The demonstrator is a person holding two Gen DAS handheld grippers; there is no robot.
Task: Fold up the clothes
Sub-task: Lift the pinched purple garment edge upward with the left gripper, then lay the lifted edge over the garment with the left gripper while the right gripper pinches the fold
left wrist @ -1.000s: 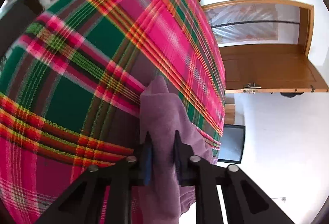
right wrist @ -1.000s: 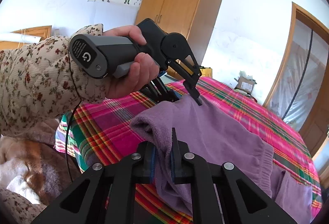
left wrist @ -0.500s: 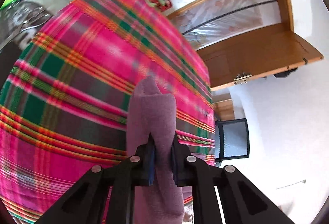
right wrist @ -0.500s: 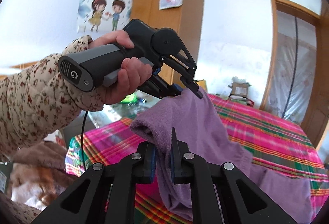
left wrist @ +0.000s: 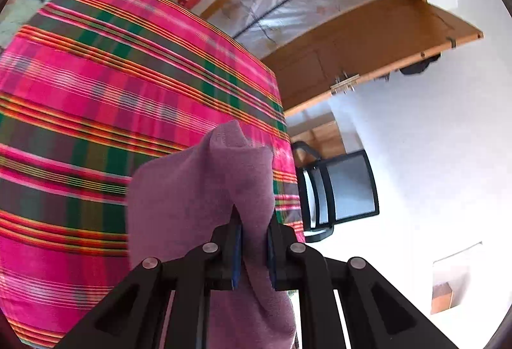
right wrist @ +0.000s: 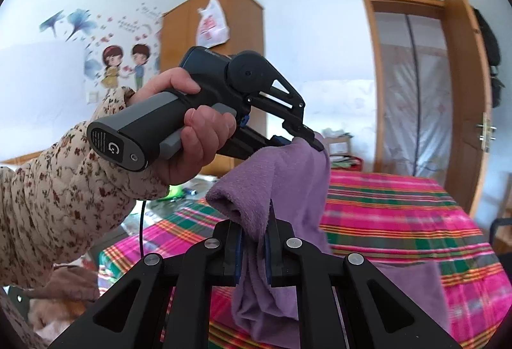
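Your left gripper (right wrist: 307,138) and right gripper (right wrist: 254,248) each have their jaws pinched on the top edge of the purple fleece garment (right wrist: 284,189). It spans between them, the rest hanging below the jaws onto the plaid bed (right wrist: 400,221).

The left gripper (right wrist: 315,142) is black with a grey grip bearing a white "G". Silver screws stud the right gripper (right wrist: 254,248). The sleeve (right wrist: 54,176) is cream, floral-printed.

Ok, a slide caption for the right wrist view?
Both grippers, right and left, hold a purple garment above the plaid bed.
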